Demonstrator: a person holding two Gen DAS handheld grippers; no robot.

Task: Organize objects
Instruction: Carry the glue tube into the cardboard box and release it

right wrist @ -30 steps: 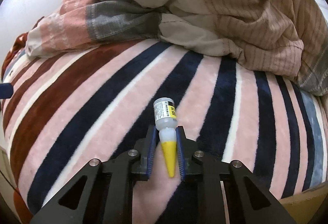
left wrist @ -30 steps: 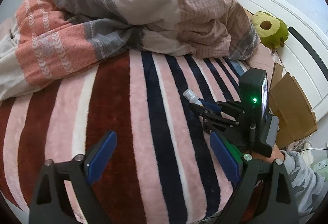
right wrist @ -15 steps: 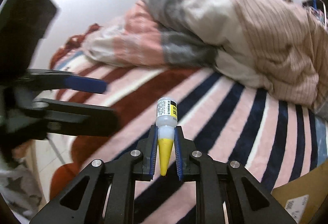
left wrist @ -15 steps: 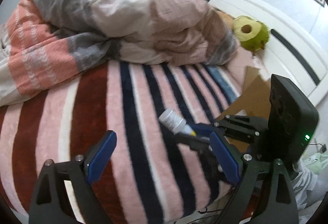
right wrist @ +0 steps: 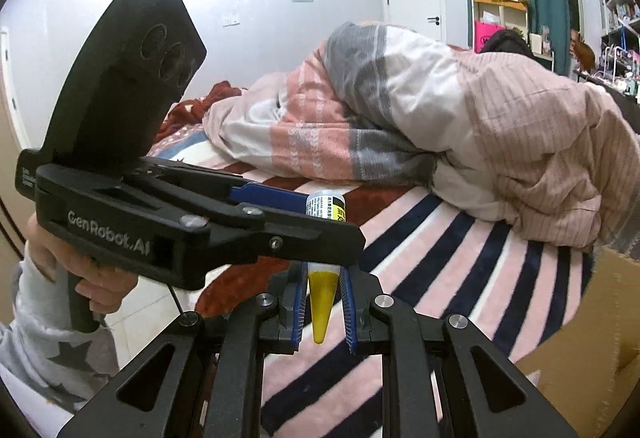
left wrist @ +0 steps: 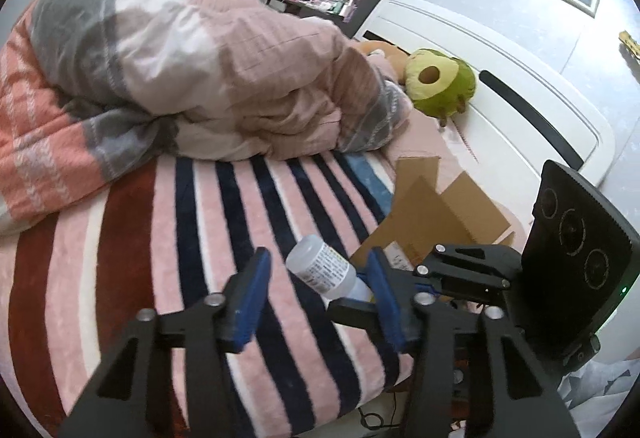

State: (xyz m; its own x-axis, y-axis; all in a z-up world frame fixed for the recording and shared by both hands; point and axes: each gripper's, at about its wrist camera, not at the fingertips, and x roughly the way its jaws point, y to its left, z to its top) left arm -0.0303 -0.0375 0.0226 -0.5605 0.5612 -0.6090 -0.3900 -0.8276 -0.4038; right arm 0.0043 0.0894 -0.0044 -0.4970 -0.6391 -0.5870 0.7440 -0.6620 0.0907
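Observation:
A small white bottle [left wrist: 320, 270] with a yellow cone cap [right wrist: 320, 298] is held above the striped blanket [left wrist: 160, 238]. My right gripper [right wrist: 322, 302] is shut on the cap, and the bottle's body points away from it. In the left wrist view the right gripper [left wrist: 362, 286] comes in from the right. My left gripper [left wrist: 318, 296] has the bottle's body between its blue pads [left wrist: 252, 294]. Its jaws are closing, and a gap still shows on the left side. In the right wrist view the left gripper [right wrist: 320, 222] crosses from the left, hiding the bottle's middle.
A bunched pink, grey and white duvet [left wrist: 180, 77] covers the far side of the bed. An open cardboard box [left wrist: 432, 213] lies at the right by the white headboard [left wrist: 500, 77], with a green avocado plush [left wrist: 440, 85] behind it. A hand [right wrist: 80, 278] grips the left gripper's handle.
Both grippers have risen off the blanket. The right one carried the bottle in between the left gripper's jaws, which have narrowed from wide open.

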